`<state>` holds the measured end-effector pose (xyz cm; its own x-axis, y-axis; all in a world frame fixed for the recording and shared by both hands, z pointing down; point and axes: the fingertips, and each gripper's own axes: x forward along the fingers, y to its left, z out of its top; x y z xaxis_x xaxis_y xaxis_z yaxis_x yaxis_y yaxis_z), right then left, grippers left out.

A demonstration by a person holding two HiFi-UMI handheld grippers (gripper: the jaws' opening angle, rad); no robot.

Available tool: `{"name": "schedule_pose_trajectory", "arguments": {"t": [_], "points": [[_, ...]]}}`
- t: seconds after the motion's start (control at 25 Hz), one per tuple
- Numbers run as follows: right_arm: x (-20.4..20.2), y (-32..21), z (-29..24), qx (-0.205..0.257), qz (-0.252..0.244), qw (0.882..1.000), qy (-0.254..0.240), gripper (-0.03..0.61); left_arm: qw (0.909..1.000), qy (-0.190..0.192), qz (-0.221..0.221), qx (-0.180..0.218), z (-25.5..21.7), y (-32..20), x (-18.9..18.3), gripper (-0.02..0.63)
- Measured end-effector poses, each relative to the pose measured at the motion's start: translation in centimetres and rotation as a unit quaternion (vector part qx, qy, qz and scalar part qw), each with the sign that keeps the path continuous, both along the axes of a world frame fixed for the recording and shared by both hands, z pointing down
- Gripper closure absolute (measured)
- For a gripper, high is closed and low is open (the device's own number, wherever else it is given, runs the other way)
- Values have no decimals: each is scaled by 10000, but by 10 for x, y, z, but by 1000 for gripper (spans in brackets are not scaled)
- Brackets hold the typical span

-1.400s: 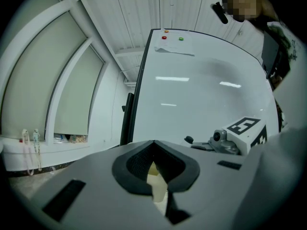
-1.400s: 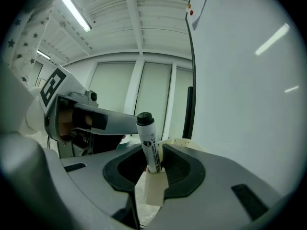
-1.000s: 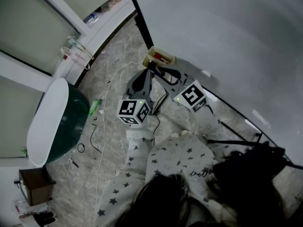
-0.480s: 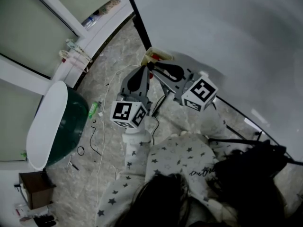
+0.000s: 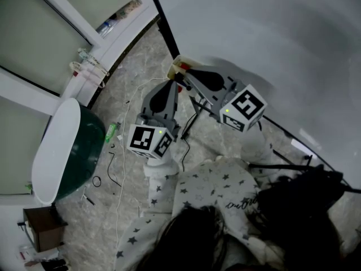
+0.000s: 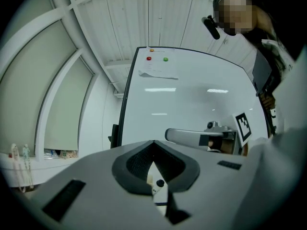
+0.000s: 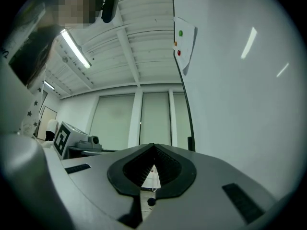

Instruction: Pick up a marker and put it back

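Observation:
A small cream marker tray [image 5: 177, 66] with red markers [image 5: 185, 68] hangs at the lower left corner of the whiteboard [image 5: 271, 33]. My right gripper [image 5: 184, 73] reaches to the tray's edge with its jaws shut tip to tip. No marker shows between them in the right gripper view [image 7: 153, 150]. My left gripper [image 5: 174, 85] points at the tray from just below it, a little short of it. It is shut too, with its tips [image 6: 153, 142] meeting. In the left gripper view the right gripper's finger [image 6: 192, 137] crosses in front of the whiteboard [image 6: 192, 95].
A green tub with a white rim [image 5: 53, 151] stands on the marble floor at left, with loose cables [image 5: 115, 162] beside it. A brown box [image 5: 39, 224] is at bottom left and a black bag [image 5: 299, 202] at bottom right. Star-print sleeves [image 5: 169, 196] fill the lower middle.
The right gripper's jaws have gone from open to shut, and it has stretched up to the tray. The left gripper's cube has drifted down and left.

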<state>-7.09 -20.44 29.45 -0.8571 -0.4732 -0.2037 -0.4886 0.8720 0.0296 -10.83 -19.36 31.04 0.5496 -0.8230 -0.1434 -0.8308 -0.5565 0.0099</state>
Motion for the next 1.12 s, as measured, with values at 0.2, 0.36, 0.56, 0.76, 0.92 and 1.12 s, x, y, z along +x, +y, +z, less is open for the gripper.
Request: {"name": "schedule_pose_trajectory", "arguments": {"t": [0.2, 0.36, 0.56, 0.76, 0.92, 1.12], "points": [[2, 3, -3, -72, 44, 10000, -28, 574, 10000, -27, 41, 38, -5, 5, 3, 614], [2, 3, -2, -99, 56, 9999, -22, 574, 9999, 10, 96, 58, -7, 4, 5, 614], [5, 0, 1, -152, 112, 9998, -46, 574, 9999, 27, 112, -78, -4, 3, 8, 614], [6, -3, 3, -198, 141, 9997, -40, 574, 9999, -16, 128, -75, -4, 2, 10, 614], [8, -5, 6, -236, 174, 9995, -129, 574, 9999, -9, 153, -50, -2, 3, 10, 614], [9, -7, 10, -267, 204, 9993, -149, 574, 9999, -43, 150, -44, -2, 3, 11, 614]]}}
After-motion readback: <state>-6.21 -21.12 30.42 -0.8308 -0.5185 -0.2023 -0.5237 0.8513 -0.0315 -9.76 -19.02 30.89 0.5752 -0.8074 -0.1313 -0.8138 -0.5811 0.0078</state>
